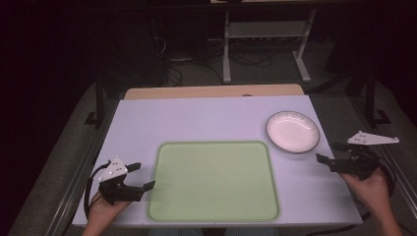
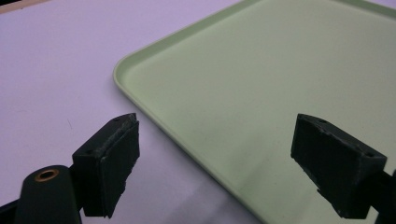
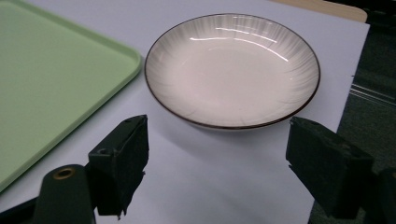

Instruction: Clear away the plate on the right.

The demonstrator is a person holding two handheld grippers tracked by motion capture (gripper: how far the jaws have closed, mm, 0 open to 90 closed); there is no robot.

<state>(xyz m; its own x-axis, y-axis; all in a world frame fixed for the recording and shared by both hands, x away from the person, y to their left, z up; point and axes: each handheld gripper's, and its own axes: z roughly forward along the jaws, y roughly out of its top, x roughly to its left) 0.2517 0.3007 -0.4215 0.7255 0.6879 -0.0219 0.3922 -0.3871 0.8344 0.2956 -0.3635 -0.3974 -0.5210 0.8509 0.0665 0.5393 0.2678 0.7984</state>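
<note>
Your left gripper (image 1: 140, 177) sits near the table's front-left corner, jaws released and spread wide, nothing btwn them. In the left gripper view its jaws straddle the left rim of the flat, pale green plastic tray w/ rounded corners (image 2: 261, 88): one jaw over the bare white table (image 2: 51, 70), the other over the tray's surface.

The tray lies at the table's front edge, about mid-width.

Your right gripper (image 1: 327, 153) hangs at the table's right edge, jaws also released, empty. It's aimed at the shallow round white ceramic dish w/ a thin dark rim (image 3: 232, 70), which rests on the table near the right edge, just beside the tray's far-right corner, not touching it. The dish is just beyond the jaw tips, apart from both.
</note>
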